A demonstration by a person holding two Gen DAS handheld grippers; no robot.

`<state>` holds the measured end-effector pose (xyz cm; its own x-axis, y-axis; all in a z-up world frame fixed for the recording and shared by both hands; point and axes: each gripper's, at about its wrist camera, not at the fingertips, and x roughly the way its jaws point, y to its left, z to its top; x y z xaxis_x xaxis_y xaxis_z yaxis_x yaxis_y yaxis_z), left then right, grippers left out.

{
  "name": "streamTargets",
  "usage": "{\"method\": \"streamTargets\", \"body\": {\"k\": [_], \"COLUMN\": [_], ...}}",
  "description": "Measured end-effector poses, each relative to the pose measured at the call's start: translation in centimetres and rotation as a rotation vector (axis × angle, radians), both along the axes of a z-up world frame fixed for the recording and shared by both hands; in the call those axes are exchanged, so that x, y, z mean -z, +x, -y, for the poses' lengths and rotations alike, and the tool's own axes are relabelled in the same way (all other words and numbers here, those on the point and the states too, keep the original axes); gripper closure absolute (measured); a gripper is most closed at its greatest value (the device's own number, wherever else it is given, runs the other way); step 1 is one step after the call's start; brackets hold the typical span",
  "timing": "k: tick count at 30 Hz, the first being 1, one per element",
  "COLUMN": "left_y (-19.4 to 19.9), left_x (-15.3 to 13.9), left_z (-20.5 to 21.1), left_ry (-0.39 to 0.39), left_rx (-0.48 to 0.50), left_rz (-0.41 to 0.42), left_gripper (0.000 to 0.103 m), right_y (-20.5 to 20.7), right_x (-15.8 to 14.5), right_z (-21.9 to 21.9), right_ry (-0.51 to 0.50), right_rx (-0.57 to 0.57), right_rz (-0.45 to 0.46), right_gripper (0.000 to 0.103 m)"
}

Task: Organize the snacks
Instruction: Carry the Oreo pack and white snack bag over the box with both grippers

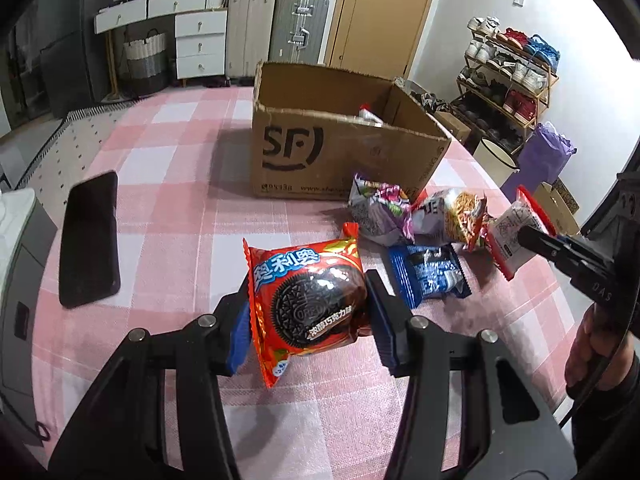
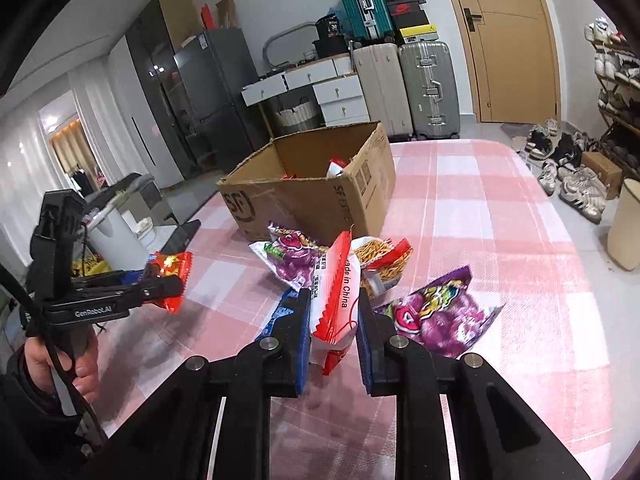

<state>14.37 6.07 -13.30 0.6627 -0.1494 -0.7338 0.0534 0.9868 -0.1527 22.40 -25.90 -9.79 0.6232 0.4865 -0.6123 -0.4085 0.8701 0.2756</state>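
My left gripper (image 1: 308, 312) is shut on a red Oreo packet (image 1: 306, 306), held above the pink checked tablecloth (image 1: 180, 208). In the right wrist view my right gripper (image 2: 334, 310) is shut on a white and red snack packet (image 2: 338, 300), lifted off the table; the same packet (image 1: 514, 236) shows at the right of the left wrist view. The open cardboard box (image 1: 320, 148) stands beyond, with a few packets inside. On the cloth lie a blue packet (image 1: 428, 274), a purple packet (image 1: 380, 210) and a noodle snack packet (image 1: 460, 216). Another purple packet (image 2: 438, 318) lies right of my right gripper.
A black phone (image 1: 90, 240) lies on the cloth at the left. A hand (image 2: 64, 364) grips the left tool's handle. Suitcases (image 2: 404, 88), a drawer unit (image 1: 200, 40), a shoe rack (image 1: 508, 76) and a bin (image 2: 626, 226) stand around the table.
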Motion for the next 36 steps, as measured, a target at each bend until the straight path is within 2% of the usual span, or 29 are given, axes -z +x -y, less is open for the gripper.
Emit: {"method": "streamTargets", "body": {"k": [5, 13, 19, 27, 30, 36], "left_y": [0.4, 2.2, 3.5, 7.5, 9.5, 13.9], "left_x": [-1.9, -5.9, -9.5, -13.5, -14.6, -16.0], "left_z": [-0.1, -0.4, 0.0, 0.4, 0.2, 0.6], "left_ry": [0.009, 0.003, 0.042, 0.056, 0.049, 0.083], "left_rx": [0.011, 0.029, 0.053, 0.062, 0.068, 0.073], "left_rz": [0.033, 0.079, 0.142, 0.185, 0.176, 0.173], "left_gripper": [0.055, 0.056, 0.055, 0.055, 0.055, 0.055], "right_y": [0.5, 2.4, 4.1, 8.0, 9.7, 13.7], "right_x": [-2.0, -7.3, -11.6, -15.4, -16.4, -17.2], "right_z": [-0.1, -0.8, -2.8, -5.0, -5.6, -6.9], "right_ry": [0.017, 0.087, 0.072, 0.075, 0.084, 0.110], "right_rx": [-0.016, -0.062, -0.104, -0.125, -0.136, -0.136], "right_rz": [0.032, 0.092, 0.156, 0.195, 0.226, 0.213], "right_gripper": [0.084, 0.084, 0.084, 0.084, 0.084, 0.084]}}
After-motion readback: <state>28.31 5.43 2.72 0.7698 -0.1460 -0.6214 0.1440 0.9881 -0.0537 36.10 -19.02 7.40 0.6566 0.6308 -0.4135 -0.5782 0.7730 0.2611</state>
